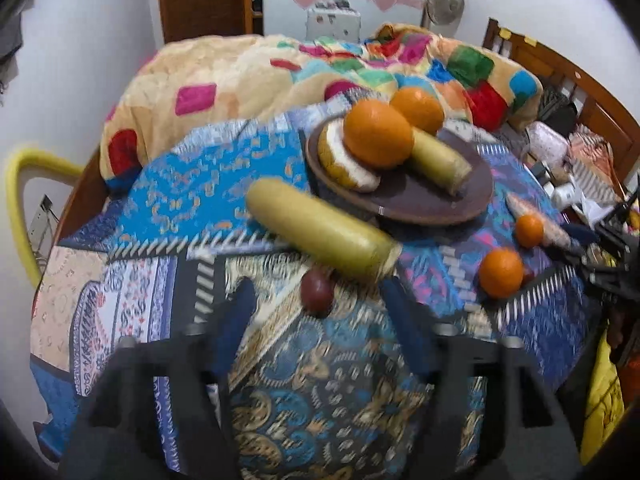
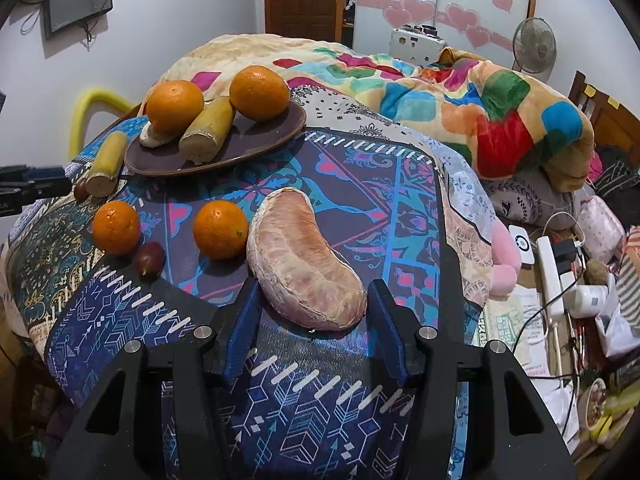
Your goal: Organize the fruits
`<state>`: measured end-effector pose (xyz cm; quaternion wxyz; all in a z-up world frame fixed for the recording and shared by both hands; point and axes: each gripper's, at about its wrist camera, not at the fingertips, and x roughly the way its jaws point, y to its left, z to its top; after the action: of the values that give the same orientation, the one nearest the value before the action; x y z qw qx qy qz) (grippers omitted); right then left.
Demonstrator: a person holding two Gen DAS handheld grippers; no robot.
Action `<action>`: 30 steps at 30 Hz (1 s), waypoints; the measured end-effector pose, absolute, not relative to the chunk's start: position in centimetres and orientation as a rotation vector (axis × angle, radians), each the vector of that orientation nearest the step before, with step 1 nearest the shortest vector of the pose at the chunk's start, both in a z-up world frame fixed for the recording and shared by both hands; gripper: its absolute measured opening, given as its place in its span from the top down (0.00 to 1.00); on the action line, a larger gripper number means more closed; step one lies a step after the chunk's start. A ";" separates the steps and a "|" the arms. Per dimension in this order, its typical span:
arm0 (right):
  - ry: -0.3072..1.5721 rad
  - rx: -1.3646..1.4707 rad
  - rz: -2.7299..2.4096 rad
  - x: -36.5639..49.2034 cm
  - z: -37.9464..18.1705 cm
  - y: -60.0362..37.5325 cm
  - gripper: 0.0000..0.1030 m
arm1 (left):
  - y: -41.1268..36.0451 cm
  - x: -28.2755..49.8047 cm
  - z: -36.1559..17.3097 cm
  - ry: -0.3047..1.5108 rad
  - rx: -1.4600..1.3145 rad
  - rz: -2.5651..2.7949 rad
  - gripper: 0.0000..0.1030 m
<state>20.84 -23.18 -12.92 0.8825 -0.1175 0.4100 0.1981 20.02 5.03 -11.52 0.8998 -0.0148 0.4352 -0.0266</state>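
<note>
In the right wrist view my right gripper (image 2: 314, 296) is shut on the near end of a pink peeled pomelo segment (image 2: 304, 256) lying on the patterned cloth. A brown plate (image 2: 256, 140) further back holds two oranges (image 2: 176, 106), a yellow-green cane piece (image 2: 208, 132) and a pomelo wedge. Two loose oranges (image 2: 220, 230) and a small dark red fruit (image 2: 149, 258) lie left of the segment. My left gripper (image 1: 318, 308) stands open just short of another small dark red fruit (image 1: 316, 294), which sits against a loose cane piece (image 1: 320, 236) in front of the plate (image 1: 400, 200).
A multicoloured blanket (image 2: 440, 92) is heaped behind the plate. Right of the cloth lie a power strip (image 2: 554, 264), cables, a bottle and papers. A yellow chair back (image 1: 20, 200) stands at the left edge and a wooden headboard (image 1: 560, 68) at the far right.
</note>
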 end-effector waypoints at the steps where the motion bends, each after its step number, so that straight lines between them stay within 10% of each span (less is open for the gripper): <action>1: 0.852 -0.247 0.413 20.8 -12.9 -23.2 0.50 | 4.5 20.4 -11.4 0.896 -0.026 -0.053 0.32; 14: 0.837 -0.258 0.434 21.5 -13.2 -22.9 0.49 | 2.0 25.1 -14.1 0.957 -0.031 0.052 0.28; 30: 0.827 -0.242 0.445 20.8 -13.2 -23.1 0.52 | 1.3 22.4 -13.2 0.947 -0.010 0.001 0.54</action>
<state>20.82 -23.05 -13.24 0.8847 -0.1162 0.3977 0.2138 22.39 1.34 -13.15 0.8899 -0.0050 0.4561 0.0003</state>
